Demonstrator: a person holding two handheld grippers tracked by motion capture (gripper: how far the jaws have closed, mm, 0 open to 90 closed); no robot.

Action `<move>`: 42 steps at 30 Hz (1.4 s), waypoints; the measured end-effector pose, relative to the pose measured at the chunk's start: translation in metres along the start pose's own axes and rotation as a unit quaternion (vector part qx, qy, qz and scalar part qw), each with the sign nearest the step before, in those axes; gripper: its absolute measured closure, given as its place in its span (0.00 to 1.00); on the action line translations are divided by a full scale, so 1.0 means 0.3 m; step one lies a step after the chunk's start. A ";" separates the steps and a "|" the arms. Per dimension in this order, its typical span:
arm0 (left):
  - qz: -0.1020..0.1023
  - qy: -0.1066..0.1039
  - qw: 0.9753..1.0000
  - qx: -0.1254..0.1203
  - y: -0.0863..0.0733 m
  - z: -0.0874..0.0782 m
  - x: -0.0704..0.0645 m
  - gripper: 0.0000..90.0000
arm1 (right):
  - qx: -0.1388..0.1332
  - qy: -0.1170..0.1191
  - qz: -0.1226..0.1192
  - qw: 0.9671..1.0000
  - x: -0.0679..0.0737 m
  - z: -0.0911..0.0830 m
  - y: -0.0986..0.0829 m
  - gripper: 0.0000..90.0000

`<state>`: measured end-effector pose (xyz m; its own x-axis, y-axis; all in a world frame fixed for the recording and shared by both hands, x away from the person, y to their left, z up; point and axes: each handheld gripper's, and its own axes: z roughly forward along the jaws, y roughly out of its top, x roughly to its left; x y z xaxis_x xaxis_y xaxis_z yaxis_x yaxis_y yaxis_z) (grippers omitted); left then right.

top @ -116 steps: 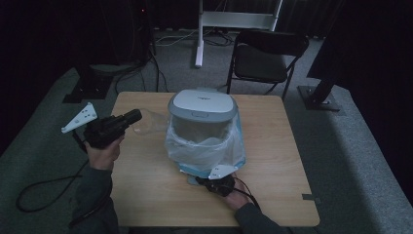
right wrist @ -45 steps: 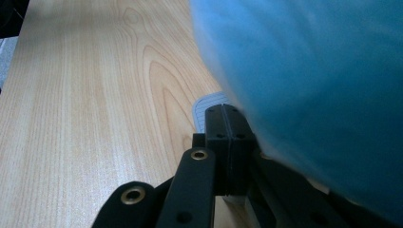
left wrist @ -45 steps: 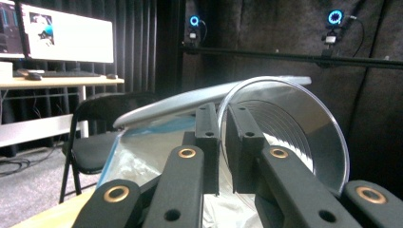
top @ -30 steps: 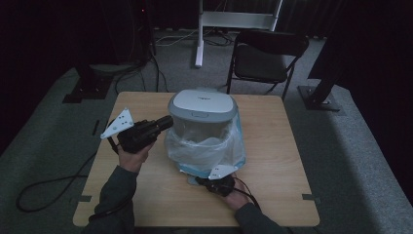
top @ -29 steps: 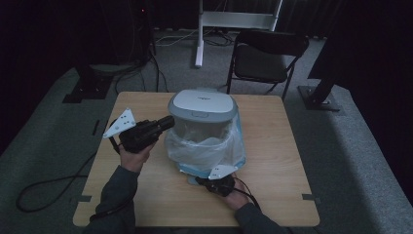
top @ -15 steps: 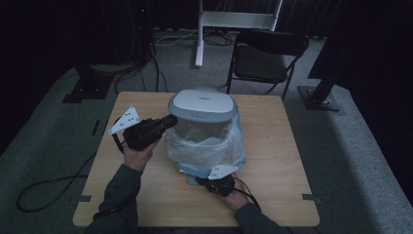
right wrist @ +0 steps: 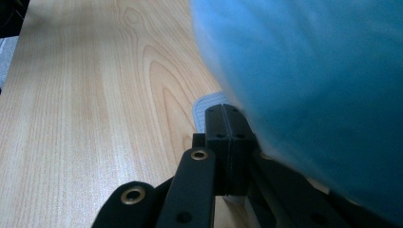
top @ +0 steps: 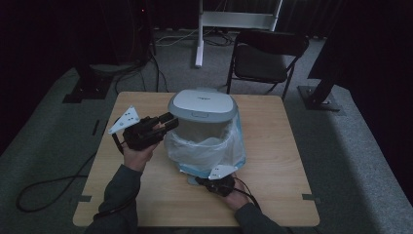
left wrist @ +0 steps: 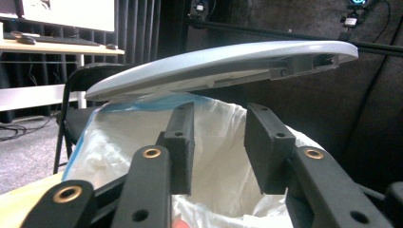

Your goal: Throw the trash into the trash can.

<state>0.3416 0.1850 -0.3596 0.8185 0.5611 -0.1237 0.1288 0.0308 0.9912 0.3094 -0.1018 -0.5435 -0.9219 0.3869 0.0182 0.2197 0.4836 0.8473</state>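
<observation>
Presently Catalogued: Pedal Bin, Liner Bag and Two Hand-Held Grippers

High view. Pedal bin (top: 203,127), grey, stands mid-table (top: 277,161); a line of small print on its lid (top: 202,101) is too small to read. Bag (top: 209,148), translucent white with a blue hem, hangs over the bin body. Left gripper (top: 168,122), held in the left hand (top: 139,153), has its tips just at the bin's left side under the lid; 3.9 s ago it was well apart to the left, and it has closed in steadily since. Right gripper (top: 202,181) lies low at the bin's front foot, placed as before.

Left gripper view. Lid (left wrist: 214,64) is raised, tilted above the bag (left wrist: 218,161); jaws stand parted, nothing between them.

Right gripper view. Jaws are pressed together, resting on a pale grey pedal (right wrist: 209,107) beside the blue bag (right wrist: 309,85); whether they pinch it cannot be told. No writing legible.
</observation>
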 end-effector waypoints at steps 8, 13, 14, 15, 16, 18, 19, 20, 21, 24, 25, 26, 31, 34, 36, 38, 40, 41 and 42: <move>-0.004 0.028 1.000 -0.014 -0.007 -0.069 0.020 0.64 | 0.000 0.000 0.001 1.000 0.000 0.000 0.000 1.00; -0.014 0.050 0.999 -0.008 -0.029 -0.103 0.046 0.63 | 0.000 0.001 0.001 1.000 0.000 0.000 0.000 1.00; -0.015 0.055 0.998 -0.006 -0.034 -0.109 0.050 0.63 | 0.000 0.000 0.000 1.000 0.000 0.000 0.000 1.00; -0.016 0.059 0.998 -0.004 -0.039 -0.116 0.055 0.62 | 0.000 0.001 0.001 1.000 0.000 0.000 0.000 1.00; -0.019 0.063 0.998 -0.003 -0.045 -0.122 0.060 0.62 | 0.000 0.001 0.001 1.000 0.000 0.000 0.000 1.00; -0.022 0.073 0.997 0.001 -0.057 -0.134 0.070 0.61 | 0.000 0.001 0.001 1.000 0.000 0.000 0.000 1.00; -0.023 0.078 0.997 0.004 -0.062 -0.140 0.074 0.61 | -0.001 0.001 0.003 1.000 0.000 0.000 0.000 1.00; -0.022 0.083 0.996 0.006 -0.068 -0.145 0.079 0.60 | -0.001 0.001 0.002 1.000 0.000 0.000 0.000 1.00; -0.022 0.090 0.996 0.011 -0.073 -0.149 0.082 0.60 | -0.001 0.001 0.002 1.000 0.000 0.000 0.000 1.00; -0.025 0.102 0.994 0.020 -0.089 -0.160 0.094 0.59 | 0.000 0.000 0.001 1.000 0.000 0.000 0.000 1.00; -0.026 0.106 0.994 0.022 -0.094 -0.162 0.098 0.59 | 0.000 0.001 0.001 1.000 0.000 0.000 0.000 1.00; -0.026 0.110 0.993 0.025 -0.098 -0.165 0.101 0.59 | -0.001 0.000 0.001 1.000 0.000 0.000 0.000 1.00; -0.023 0.131 0.990 0.046 -0.125 -0.172 0.116 0.59 | -0.001 0.001 0.001 1.000 -0.001 0.000 0.000 1.00; -0.022 0.146 0.987 0.061 -0.147 -0.176 0.127 0.59 | 0.000 0.001 0.001 1.000 -0.001 0.000 0.000 1.00; -0.022 0.154 0.985 0.070 -0.164 -0.178 0.135 0.59 | 0.000 0.001 0.000 1.000 -0.001 0.000 0.000 1.00; -0.023 0.161 0.984 0.078 -0.179 -0.180 0.143 0.59 | -0.001 0.000 0.000 1.000 -0.001 0.000 -0.001 1.00; -0.025 0.166 0.982 0.083 -0.193 -0.181 0.151 0.59 | -0.001 0.000 0.000 1.000 -0.002 0.000 -0.001 1.00; -0.028 0.166 0.982 0.085 -0.199 -0.181 0.153 0.59 | -0.001 0.000 0.000 1.000 -0.002 0.000 -0.001 1.00; -0.028 0.168 0.982 0.087 -0.205 -0.182 0.156 0.59 | 0.000 0.000 0.000 1.000 -0.001 0.000 -0.001 1.00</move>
<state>0.3414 0.2546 -0.4238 0.5810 0.8041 -0.1260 0.2857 -0.0566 0.9566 0.3097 -0.1020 -0.5436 -0.9221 0.3865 0.0187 0.2196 0.4828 0.8478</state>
